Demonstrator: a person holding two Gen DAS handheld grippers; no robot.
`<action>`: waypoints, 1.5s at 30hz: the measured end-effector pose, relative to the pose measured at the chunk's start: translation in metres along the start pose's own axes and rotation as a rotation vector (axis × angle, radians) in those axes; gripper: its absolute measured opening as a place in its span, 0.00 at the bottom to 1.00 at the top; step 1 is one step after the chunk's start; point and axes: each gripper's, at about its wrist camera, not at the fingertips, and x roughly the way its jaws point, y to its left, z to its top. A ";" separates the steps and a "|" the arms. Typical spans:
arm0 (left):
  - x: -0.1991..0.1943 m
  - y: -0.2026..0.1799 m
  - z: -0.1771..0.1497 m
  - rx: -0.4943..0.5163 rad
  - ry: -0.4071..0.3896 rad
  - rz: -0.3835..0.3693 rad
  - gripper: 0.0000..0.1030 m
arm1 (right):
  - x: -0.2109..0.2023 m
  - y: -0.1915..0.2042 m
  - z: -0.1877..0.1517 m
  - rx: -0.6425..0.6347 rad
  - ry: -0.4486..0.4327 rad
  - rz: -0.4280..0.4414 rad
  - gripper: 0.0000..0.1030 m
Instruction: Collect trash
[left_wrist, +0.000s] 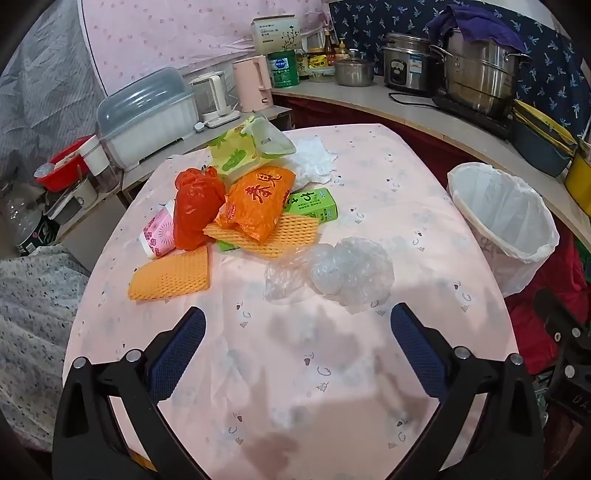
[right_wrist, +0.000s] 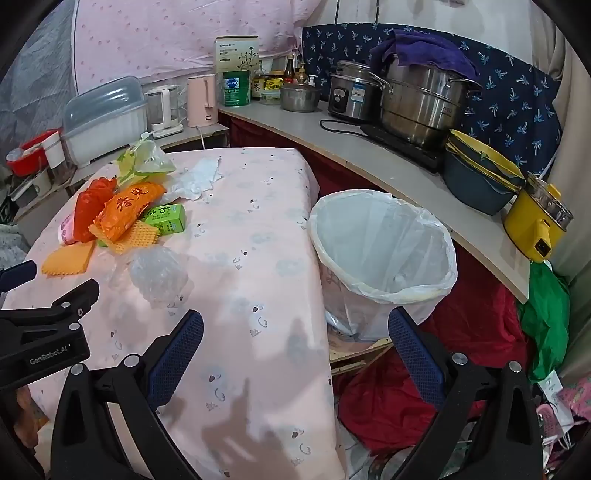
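Note:
A heap of trash lies on the pink table (left_wrist: 388, 177): a crumpled clear plastic bag (left_wrist: 332, 271), an orange bag (left_wrist: 256, 201), a red bag (left_wrist: 195, 206), a green carton (left_wrist: 314, 205), orange foam nets (left_wrist: 170, 275) and white tissue (left_wrist: 314, 160). My left gripper (left_wrist: 297, 328) is open and empty, just short of the clear bag. My right gripper (right_wrist: 295, 332) is open and empty over the table's right edge, beside the white-lined bin (right_wrist: 384, 254). The bin also shows in the left wrist view (left_wrist: 506, 221). The clear bag (right_wrist: 157, 271) and the heap show in the right wrist view too.
A counter (right_wrist: 388, 162) behind the bin holds steel pots (right_wrist: 421, 99), a yellow pot (right_wrist: 537, 221), bowls and jars. A dish rack (left_wrist: 147, 114) and kettles stand past the table's far left. Red cloth (right_wrist: 443, 354) and green cloth lie on the floor by the bin.

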 end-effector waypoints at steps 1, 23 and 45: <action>0.000 0.000 0.000 0.001 -0.002 -0.001 0.93 | 0.000 0.001 0.000 -0.007 0.003 -0.005 0.93; -0.004 -0.003 0.001 0.009 0.002 -0.005 0.93 | 0.001 0.007 -0.004 -0.013 0.012 -0.012 0.93; 0.000 -0.005 0.002 0.014 -0.003 -0.010 0.93 | 0.005 0.003 -0.004 -0.012 0.018 -0.021 0.93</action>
